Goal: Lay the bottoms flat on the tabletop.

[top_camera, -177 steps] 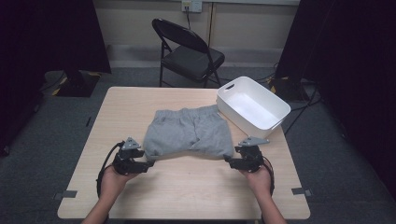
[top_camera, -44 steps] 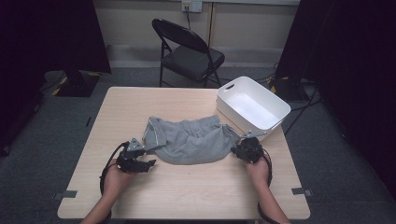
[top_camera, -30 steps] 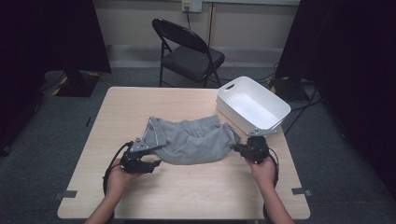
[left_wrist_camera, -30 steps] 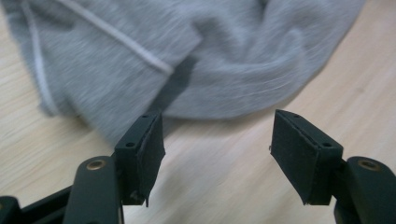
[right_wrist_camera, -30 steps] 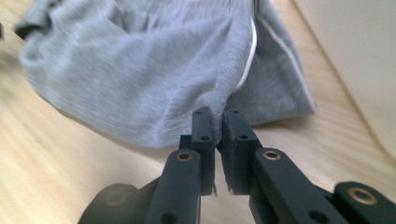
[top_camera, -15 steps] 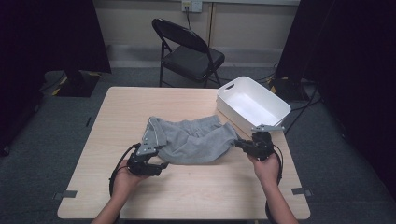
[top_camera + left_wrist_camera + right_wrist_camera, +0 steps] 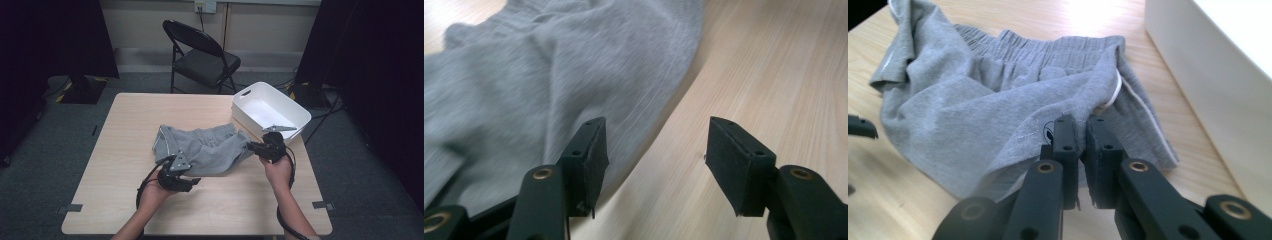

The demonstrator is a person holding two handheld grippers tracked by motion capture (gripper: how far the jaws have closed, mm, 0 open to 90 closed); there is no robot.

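On the table [image 7: 125,130], grey shorts [image 7: 205,147] are clamped by the right tool [image 7: 256,148]; the left tool [image 7: 192,181], apart and closing on nothing, may miss the hem.

High view looks down; both gripper views sit close, sharing the shorts [image 7: 205,147].

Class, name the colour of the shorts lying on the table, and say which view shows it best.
The shorts are grey, with thin white trim; the right gripper view shows this best.
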